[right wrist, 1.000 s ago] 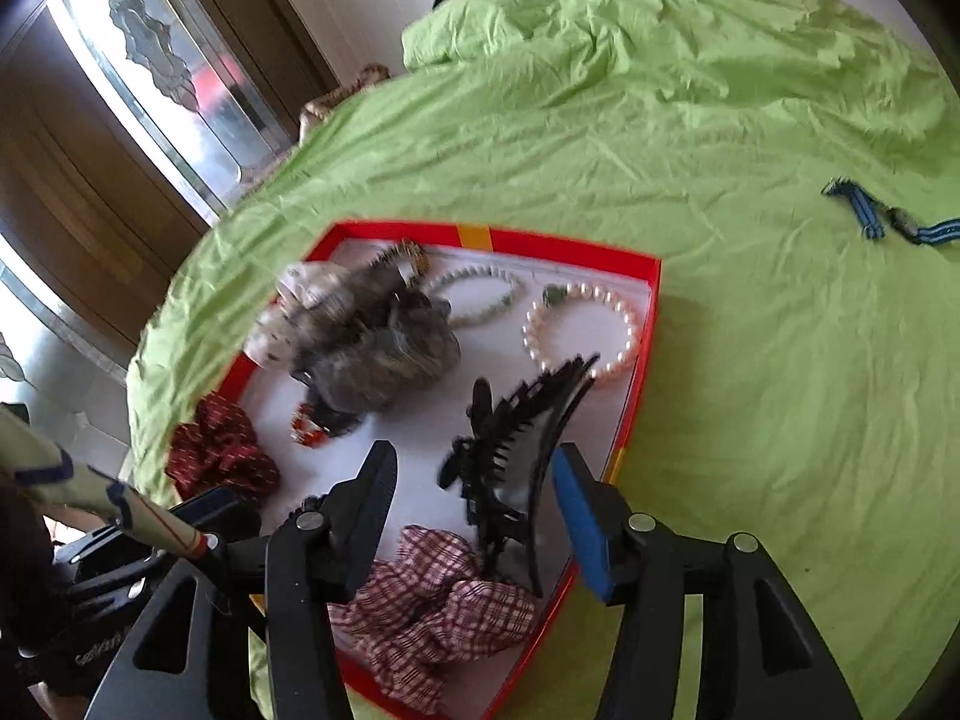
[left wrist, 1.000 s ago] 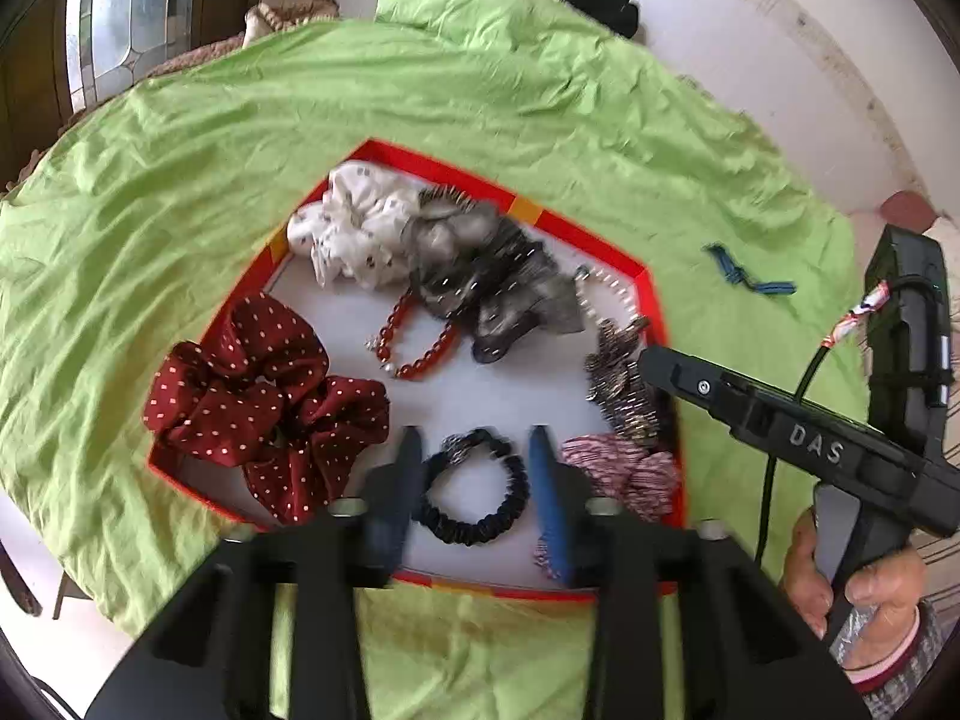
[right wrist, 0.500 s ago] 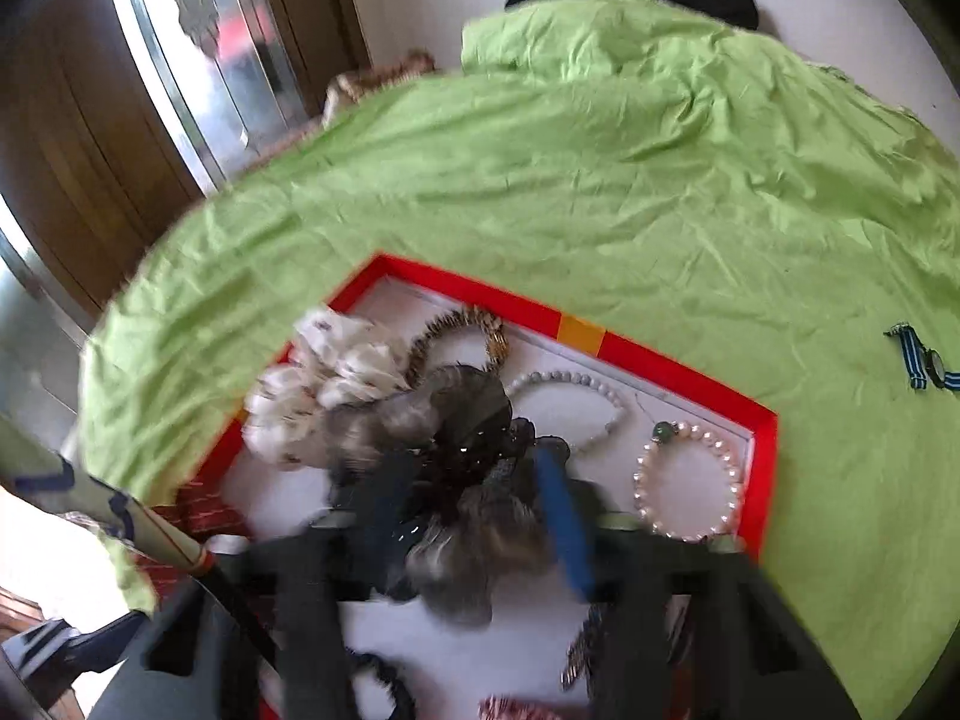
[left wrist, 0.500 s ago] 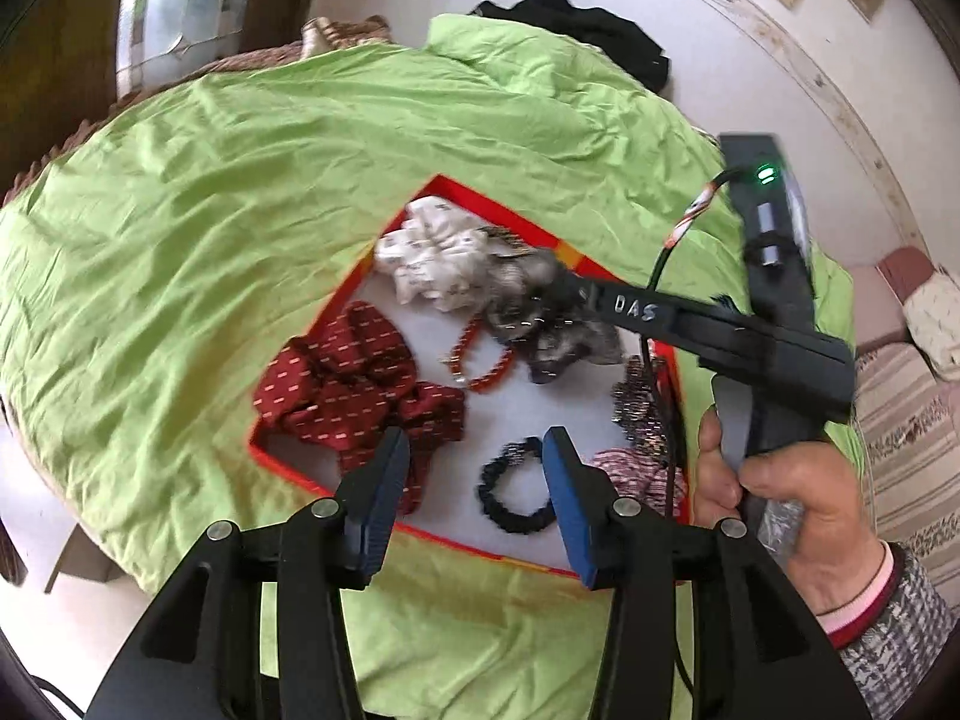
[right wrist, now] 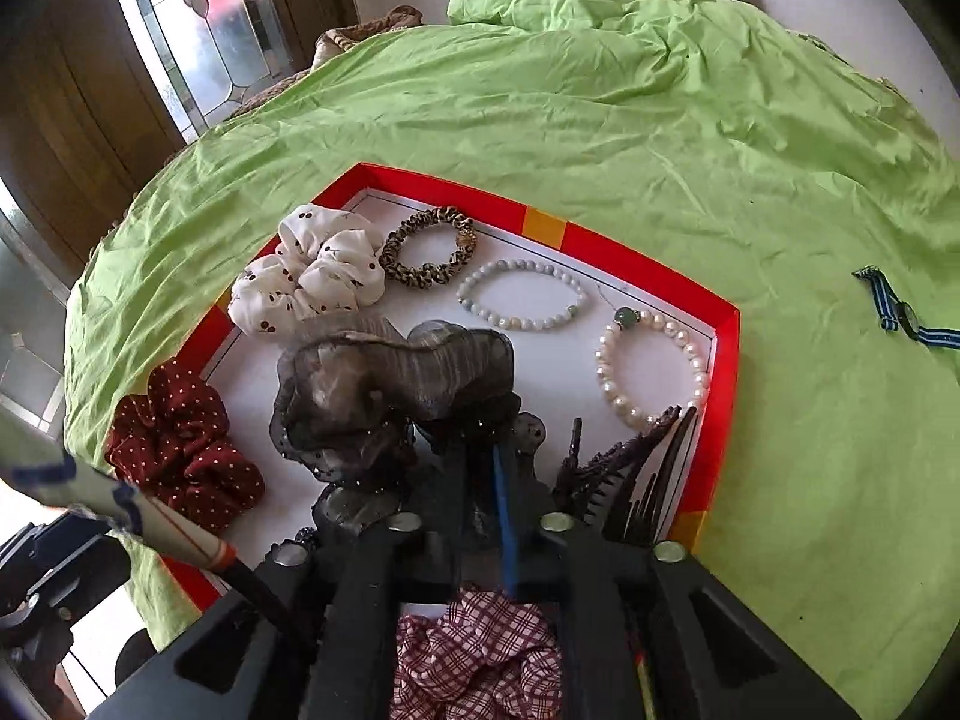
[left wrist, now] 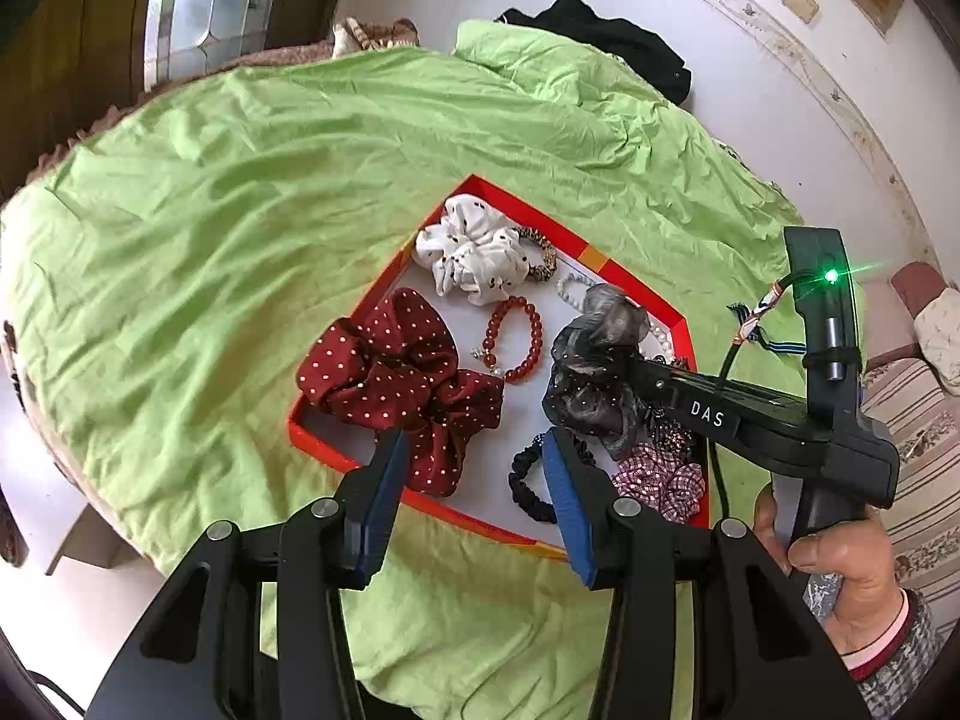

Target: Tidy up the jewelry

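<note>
Right gripper (right wrist: 480, 480) has left the claw clip (right wrist: 630, 480), now pinching grey scrunchie (right wrist: 390, 390) mid-tray (right wrist: 726, 360), jaws easing open. Left gripper (left wrist: 474, 480) half open, empty. Scrunchie gets moved next, probably.

- Bed, covered by a lime-green sheet (right wrist: 600, 120), heavily creased, bunched into a raised fold at the far end.
- Red-rimmed shallow box tray (right wrist: 726, 360), white floor, lying flat on the sheet near its front edge; holds scrunchies and bead bracelets.
- Blue-and-white striped-strap wristwatch (right wrist: 900, 315), lying on the bare sheet to the right of the tray, well apart from it.
- Black garment (left wrist: 606, 42), at the far end beyond the raised fold; whether it rests on the bed cannot be told.
</note>
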Demonstrator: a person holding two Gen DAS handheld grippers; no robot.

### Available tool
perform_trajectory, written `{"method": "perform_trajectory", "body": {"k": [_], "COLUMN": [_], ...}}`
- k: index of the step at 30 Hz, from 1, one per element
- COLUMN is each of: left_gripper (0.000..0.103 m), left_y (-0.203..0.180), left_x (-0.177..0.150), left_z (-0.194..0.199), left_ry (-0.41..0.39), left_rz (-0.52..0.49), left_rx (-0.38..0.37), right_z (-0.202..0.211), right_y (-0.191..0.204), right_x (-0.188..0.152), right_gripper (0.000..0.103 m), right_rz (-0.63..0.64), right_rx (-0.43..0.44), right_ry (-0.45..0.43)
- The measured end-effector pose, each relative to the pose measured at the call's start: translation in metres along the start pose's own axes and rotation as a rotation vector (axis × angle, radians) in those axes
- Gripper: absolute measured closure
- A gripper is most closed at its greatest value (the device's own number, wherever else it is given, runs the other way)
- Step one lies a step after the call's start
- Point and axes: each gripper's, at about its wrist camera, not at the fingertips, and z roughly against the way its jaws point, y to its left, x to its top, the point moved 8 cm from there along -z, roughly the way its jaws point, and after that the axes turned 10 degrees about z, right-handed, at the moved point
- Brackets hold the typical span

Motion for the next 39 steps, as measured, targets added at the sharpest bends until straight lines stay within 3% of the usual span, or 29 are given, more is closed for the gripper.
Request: {"method": "perform_trajectory", "body": {"k": [2, 3, 8, 15, 19, 24, 28, 32, 36, 39], "left_gripper": [0.052, 0.050, 0.047, 0.036, 0.026, 0.004, 0.000, 0.000, 0.000, 0.000], "left_y": [0.000, 0.000, -0.003, -0.014, -0.024, -0.040, -0.053, -0.063, -0.070, -0.080], "left_x": [0.000, 0.001, 0.001, -0.003, -0.007, -0.010, -0.010, -0.010, -0.016, -0.023], "left_z": [0.006, 0.009, 0.025, 0.061, 0.088, 0.127, 0.168, 0.193, 0.206, 0.207], "left_ry": [-0.020, -0.031, -0.075, -0.215, -0.340, -0.519, -0.658, -0.696, -0.714, -0.714], "left_rz": [-0.004, -0.004, -0.011, -0.091, -0.149, -0.198, -0.219, -0.223, -0.233, -0.260], "left_rx": [0.014, 0.020, 0.045, 0.134, 0.215, 0.269, 0.271, 0.271, 0.316, 0.297], "right_z": [0.008, 0.017, 0.051, 0.101, 0.120, 0.137, 0.146, 0.150, 0.145, 0.146], "right_y": [-0.002, -0.004, -0.015, -0.044, -0.058, -0.060, -0.050, -0.040, -0.034, -0.033], "right_x": [0.000, 0.000, -0.006, -0.058, -0.093, -0.126, -0.142, -0.156, -0.166, -0.171], "right_gripper": [0.058, 0.055, 0.054, 0.050, 0.049, 0.048, 0.043, 0.041, 0.040, 0.039], "right_rz": [-0.026, -0.036, -0.082, -0.169, -0.227, -0.272, -0.278, -0.301, -0.307, -0.314], "right_rx": [0.014, 0.006, -0.005, -0.045, -0.072, -0.089, -0.098, -0.090, -0.077, -0.083], "right_ry": [-0.025, -0.051, -0.122, -0.191, -0.212, -0.228, -0.251, -0.266, -0.245, -0.240]}}
